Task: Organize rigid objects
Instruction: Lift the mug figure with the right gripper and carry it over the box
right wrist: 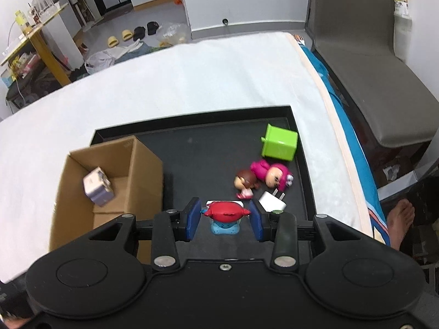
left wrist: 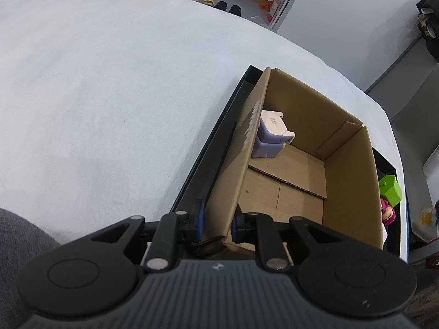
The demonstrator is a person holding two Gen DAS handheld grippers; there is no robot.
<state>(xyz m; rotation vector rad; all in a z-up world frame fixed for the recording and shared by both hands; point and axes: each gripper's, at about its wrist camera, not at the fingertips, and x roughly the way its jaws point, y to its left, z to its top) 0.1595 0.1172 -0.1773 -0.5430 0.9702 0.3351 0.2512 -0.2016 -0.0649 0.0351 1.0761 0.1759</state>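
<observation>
In the left wrist view, our left gripper (left wrist: pixel 216 226) has its blue pads narrowed onto the near wall of the box (left wrist: pixel 348 181), one pad outside and one inside, gripping it; the box stands in the black tray (left wrist: pixel 208 148) on the white bed (left wrist: pixel 109 87), with a lilac cube (left wrist: pixel 270 137) inside at 12 o'clock from the fingers. In the right wrist view, our right gripper (right wrist: pixel 225 220) is spread wide around a red toy (right wrist: pixel 225 213) on the tray, pads just beside it, contact unclear; a charger (right wrist: pixel 273 203) lies at 2 o'clock, two dolls (right wrist: pixel 263 178) and a green cube (right wrist: pixel 279 142) at 1 o'clock.
</observation>
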